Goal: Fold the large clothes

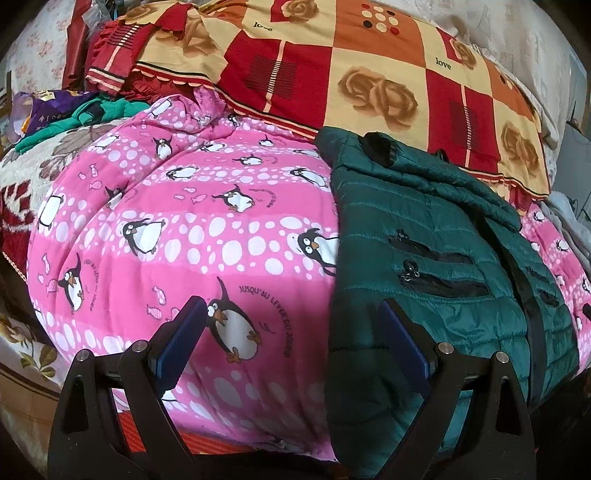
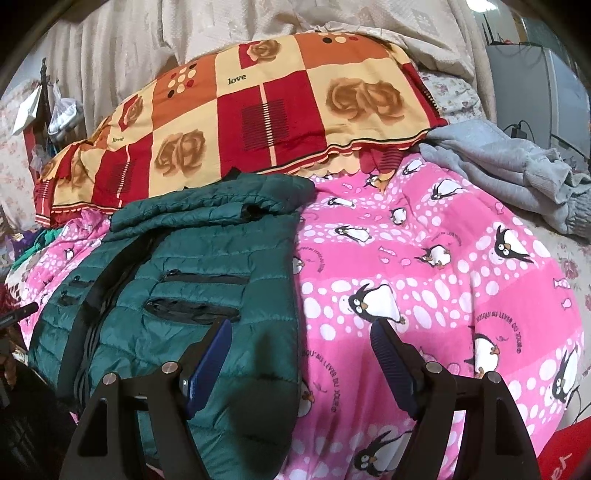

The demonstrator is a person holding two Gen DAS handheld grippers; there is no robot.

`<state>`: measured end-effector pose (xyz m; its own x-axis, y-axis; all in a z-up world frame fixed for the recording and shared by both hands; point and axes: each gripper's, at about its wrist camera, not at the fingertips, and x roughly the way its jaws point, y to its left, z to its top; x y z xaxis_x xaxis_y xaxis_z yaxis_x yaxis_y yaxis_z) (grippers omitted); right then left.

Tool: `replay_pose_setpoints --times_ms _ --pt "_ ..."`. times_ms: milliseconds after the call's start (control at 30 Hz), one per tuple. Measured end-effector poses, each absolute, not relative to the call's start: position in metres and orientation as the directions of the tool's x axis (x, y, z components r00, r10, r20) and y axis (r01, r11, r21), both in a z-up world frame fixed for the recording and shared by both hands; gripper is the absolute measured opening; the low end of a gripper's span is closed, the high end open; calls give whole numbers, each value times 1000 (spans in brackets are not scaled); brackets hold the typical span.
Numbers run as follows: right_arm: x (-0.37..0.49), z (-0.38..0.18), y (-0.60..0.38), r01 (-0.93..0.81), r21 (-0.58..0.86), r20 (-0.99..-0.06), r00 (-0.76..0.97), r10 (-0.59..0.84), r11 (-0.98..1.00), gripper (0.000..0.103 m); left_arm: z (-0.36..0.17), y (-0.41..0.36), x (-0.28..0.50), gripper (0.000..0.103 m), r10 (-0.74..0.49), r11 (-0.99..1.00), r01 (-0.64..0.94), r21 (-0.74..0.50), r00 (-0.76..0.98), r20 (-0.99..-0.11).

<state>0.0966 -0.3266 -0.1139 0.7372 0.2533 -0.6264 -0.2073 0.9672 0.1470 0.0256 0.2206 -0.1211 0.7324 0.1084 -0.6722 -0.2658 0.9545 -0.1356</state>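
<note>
A dark green quilted jacket lies front up on a pink penguin-print quilt, its sleeves folded across the top. In the left wrist view my left gripper hovers open over the jacket's left edge, one finger above the quilt and the other above the green fabric. In the right wrist view the same jacket fills the left half on the quilt. My right gripper stands open over the jacket's right edge, nothing pinched between its blue pads.
A red, orange and cream checked blanket with rose prints is heaped behind the jacket. A grey sweatshirt lies at the quilt's far right. Green and purple clothes are piled at the far left. Beige curtains hang behind.
</note>
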Motion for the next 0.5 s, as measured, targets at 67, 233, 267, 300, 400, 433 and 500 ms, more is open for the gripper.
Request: replay_pose_setpoints --times_ms 67,233,267,300,400,433,500 --pt "97 -114 -326 -208 147 -627 737 254 967 75 -121 219 26 94 110 956 -264 -131 732 -672" --pt "94 -113 -326 -208 154 -620 741 258 966 75 -122 216 26 94 113 957 -262 -123 731 -673" --pt "94 -112 -325 -208 154 -619 741 258 966 75 -122 216 26 94 112 957 -263 -126 731 -673" --pt "94 -112 -325 -210 154 -620 740 260 966 75 -121 215 26 94 113 956 -264 -125 731 -673" --pt "93 -111 -323 -217 147 -620 739 261 965 75 -122 215 25 94 112 956 -264 -129 731 -673" --pt "92 -110 -323 -219 146 -620 740 262 965 75 -122 214 25 94 111 956 -264 -129 731 -673" --pt "92 -109 -323 -218 148 -620 739 262 965 75 -123 214 25 94 112 957 -263 -125 730 -674"
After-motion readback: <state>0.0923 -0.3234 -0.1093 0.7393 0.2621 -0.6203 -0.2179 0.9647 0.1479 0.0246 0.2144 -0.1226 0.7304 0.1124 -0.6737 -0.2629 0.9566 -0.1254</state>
